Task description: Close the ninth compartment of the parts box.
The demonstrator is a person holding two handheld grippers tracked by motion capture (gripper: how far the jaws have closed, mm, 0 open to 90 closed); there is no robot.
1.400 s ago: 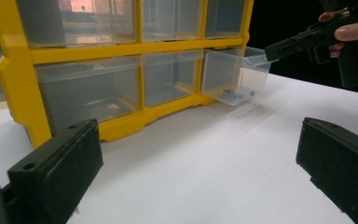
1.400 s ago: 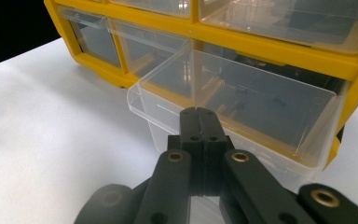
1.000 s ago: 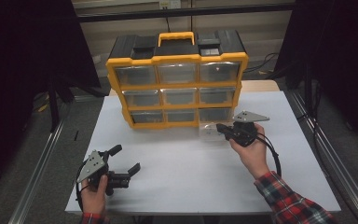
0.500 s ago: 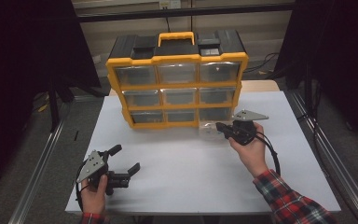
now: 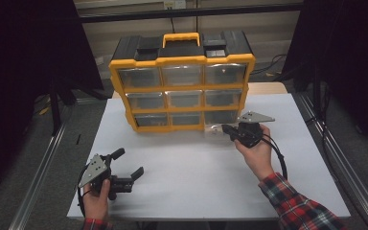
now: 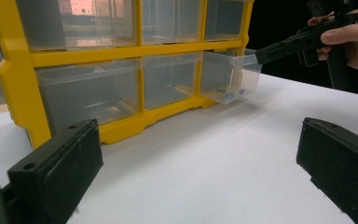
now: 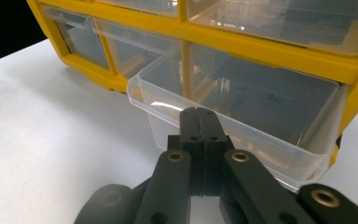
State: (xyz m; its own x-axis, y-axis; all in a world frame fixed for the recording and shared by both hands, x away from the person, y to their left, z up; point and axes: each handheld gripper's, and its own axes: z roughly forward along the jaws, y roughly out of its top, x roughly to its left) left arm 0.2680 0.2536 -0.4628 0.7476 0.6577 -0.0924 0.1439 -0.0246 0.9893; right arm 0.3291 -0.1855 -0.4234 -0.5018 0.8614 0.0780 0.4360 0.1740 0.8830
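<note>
Peeking blue bits (image 6: 235, 93) inside clear drawer (image 6: 230, 74).

This looks like a lab or test workshop set up for recording. A plain white bench (image 5: 187, 182) stands inside a frame of metal rails (image 5: 43, 163), with black curtains (image 5: 24, 72) hung at both side edges. Cables (image 5: 273, 64) trail across the floor behind its far edge, where a yellow parts organiser (image 5: 182, 91) stands.
</note>
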